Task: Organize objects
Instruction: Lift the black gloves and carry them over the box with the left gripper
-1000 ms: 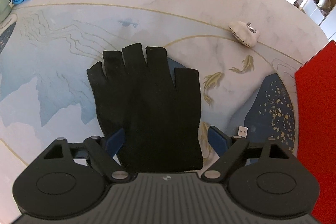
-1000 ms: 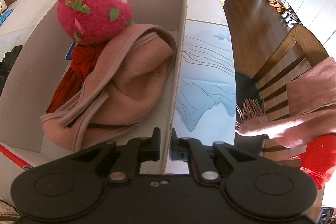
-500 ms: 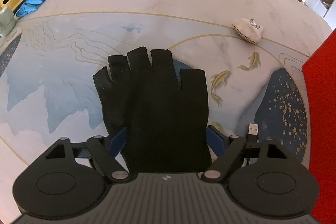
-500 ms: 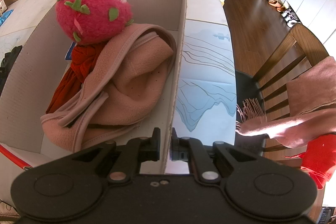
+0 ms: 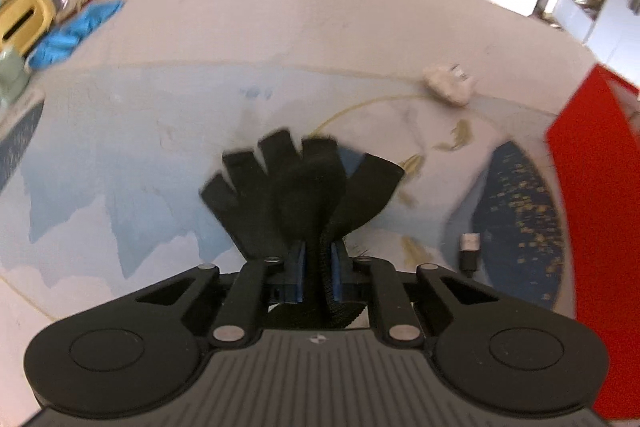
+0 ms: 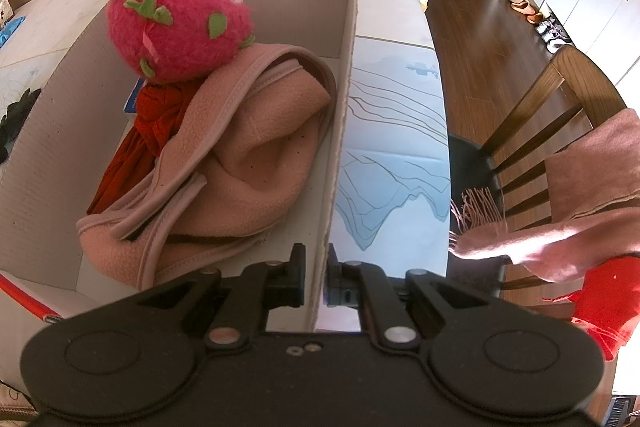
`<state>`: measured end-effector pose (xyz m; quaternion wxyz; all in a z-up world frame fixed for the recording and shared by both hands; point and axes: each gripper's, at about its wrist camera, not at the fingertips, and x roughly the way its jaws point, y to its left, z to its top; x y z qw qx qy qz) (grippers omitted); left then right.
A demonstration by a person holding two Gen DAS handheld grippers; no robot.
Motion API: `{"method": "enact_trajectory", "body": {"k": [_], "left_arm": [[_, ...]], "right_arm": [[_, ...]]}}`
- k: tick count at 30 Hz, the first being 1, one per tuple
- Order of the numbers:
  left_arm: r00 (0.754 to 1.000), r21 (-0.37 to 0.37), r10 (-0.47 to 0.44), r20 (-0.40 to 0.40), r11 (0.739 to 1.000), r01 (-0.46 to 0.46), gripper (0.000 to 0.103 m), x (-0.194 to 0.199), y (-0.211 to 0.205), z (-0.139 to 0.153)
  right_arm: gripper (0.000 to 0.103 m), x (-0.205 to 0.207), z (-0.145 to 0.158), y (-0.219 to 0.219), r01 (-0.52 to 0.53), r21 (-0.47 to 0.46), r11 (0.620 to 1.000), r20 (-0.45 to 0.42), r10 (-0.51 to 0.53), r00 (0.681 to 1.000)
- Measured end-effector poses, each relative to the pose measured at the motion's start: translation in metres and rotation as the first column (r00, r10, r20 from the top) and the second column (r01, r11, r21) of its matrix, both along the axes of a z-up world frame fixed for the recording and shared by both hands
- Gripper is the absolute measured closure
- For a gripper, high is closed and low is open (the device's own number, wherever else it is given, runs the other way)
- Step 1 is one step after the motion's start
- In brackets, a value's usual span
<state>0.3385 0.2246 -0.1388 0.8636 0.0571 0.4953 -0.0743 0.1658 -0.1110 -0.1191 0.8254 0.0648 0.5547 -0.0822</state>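
Both tools tilt steeply down. The left tool [image 5: 318,269] is closing, its blue pads bunching the cuff of the black glove [image 5: 296,187] above the tabletop [image 5: 280,27]. The right tool [image 6: 316,275] is clamped on the cardboard box's [image 6: 340,147] right wall near the tabletop's right edge.

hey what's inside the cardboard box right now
Inside the cardboard box: a pink plush toy on a pink fleece garment, and a red knit cloth. A blue item shows underneath, mostly covered.
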Motion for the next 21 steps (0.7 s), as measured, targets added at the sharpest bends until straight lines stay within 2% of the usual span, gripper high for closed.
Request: {"method": "enact_trajectory", "body": {"k": [7,13,17,21], "left_arm": [[0.985,-0.085,-0.146,0.096,0.984,0.154,0.091,-0.012,-0.012,0.052],[0.961,-0.187,-0.251,0.120,0.945,0.270,0.091,-0.020,-0.028,0.089],[0.925,-0.231,-0.347,0.157,0.898,0.376,0.091,-0.032,-0.044,0.109],[0.866,-0.229,-0.454,0.210,0.838,0.495,0.091,-0.051,-0.068,0.129]], "right_arm": [[0.098,-0.001,0.000,-0.001,0.005,-0.001,1.000,0.003,-0.005,1.000],[0.098,-0.002,0.000,0.000,0.005,-0.002,1.000,0.005,-0.005,1.000],[0.098,-0.002,0.001,0.000,0.006,0.000,1.000,0.005,-0.006,1.000],[0.098,-0.002,0.002,0.000,0.005,0.000,1.000,0.006,-0.005,1.000]]}}
